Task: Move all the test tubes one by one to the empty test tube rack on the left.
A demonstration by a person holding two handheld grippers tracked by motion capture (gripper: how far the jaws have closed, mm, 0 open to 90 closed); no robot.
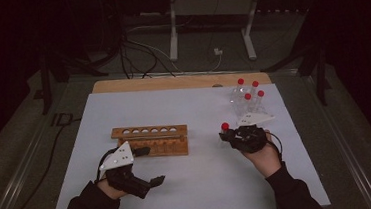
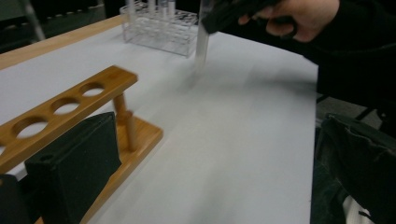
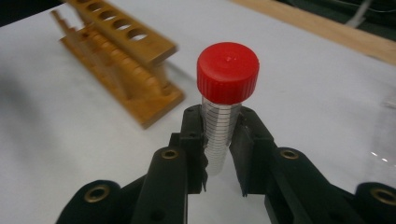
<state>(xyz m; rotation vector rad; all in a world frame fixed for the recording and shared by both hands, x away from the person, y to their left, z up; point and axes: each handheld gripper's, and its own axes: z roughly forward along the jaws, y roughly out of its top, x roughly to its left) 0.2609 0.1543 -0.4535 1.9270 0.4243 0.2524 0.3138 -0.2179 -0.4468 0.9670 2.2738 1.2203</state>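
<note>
Over white mat, right gripper (image 3: 223,149) jaws clamped on red-capped tube (image 3: 224,93), upright, short of wooden rack (image 1: 151,141); rack holes empty. Left gripper (image 1: 145,166) jaws apart, empty, beside rack. Four tubes wait in clear rack (image 1: 248,99).

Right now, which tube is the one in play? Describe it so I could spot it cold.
Start at the white table, then go to its right side, in front of the clear rack of red-capped tubes. The right gripper is shut on one clear, graduated tube with a red cap, held alone outside the rack.
</note>
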